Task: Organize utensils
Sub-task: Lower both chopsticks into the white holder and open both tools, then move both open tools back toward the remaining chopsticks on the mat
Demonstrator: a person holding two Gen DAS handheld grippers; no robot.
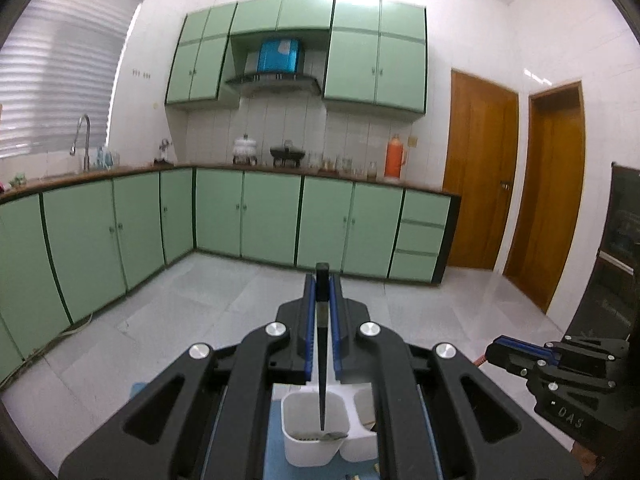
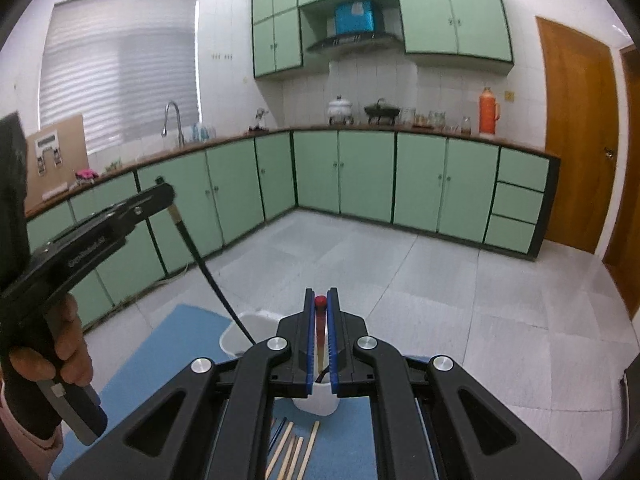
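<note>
My left gripper [image 1: 322, 284] is shut on a black chopstick [image 1: 322, 360], held nearly upright with its tip inside the left white cup [image 1: 312, 432], which holds some metal utensils. A second white cup [image 1: 362, 440] stands beside it. My right gripper [image 2: 320, 300] is shut on a red-tipped wooden chopstick [image 2: 320, 332], whose lower end is in the white cup [image 2: 316, 400] under it. The left gripper [image 2: 160, 194] and its black chopstick [image 2: 212, 280] also show in the right wrist view, reaching into the other cup [image 2: 240, 332]. Several wooden chopsticks [image 2: 296, 452] lie on the blue mat [image 2: 160, 352].
The blue mat lies on a surface above a grey tiled floor [image 1: 180, 312]. Green cabinets [image 1: 260, 216] run along the far walls, with wooden doors [image 1: 480, 168] at the right. A blue chopstick [image 2: 278, 436] lies beside the wooden ones.
</note>
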